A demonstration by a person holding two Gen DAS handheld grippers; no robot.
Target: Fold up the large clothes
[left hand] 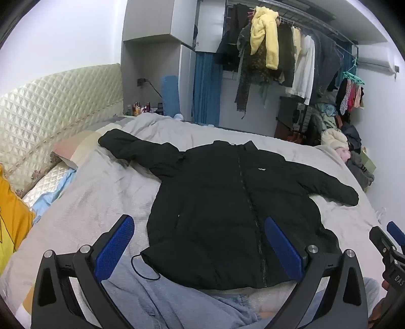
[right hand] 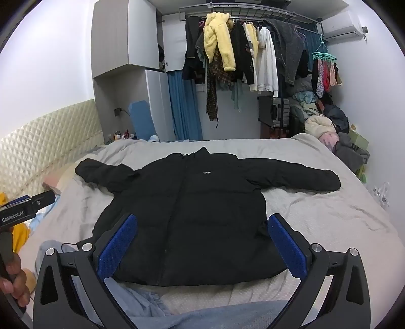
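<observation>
Black jacket [left hand: 227, 202] lies flat, front up, on the bed [left hand: 101, 192]. My left gripper [left hand: 200, 250] and right gripper [right hand: 202, 245] gape wide, empty. Puffy, soft, bulky, likely slippery; I'd pinch a sleeve cuff [left hand: 350, 196].

Bare bedspread [right hand: 316, 215] flanks jacket [right hand: 192, 207]; headboard [left hand: 50, 106] left.

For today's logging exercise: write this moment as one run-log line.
black jacket: flat, unfolded on bed | left gripper: open | right gripper: open

Yellow fleece [right hand: 219, 40] hangs on rack [right hand: 253, 11] beyond grey bed [right hand: 329, 215].
</observation>
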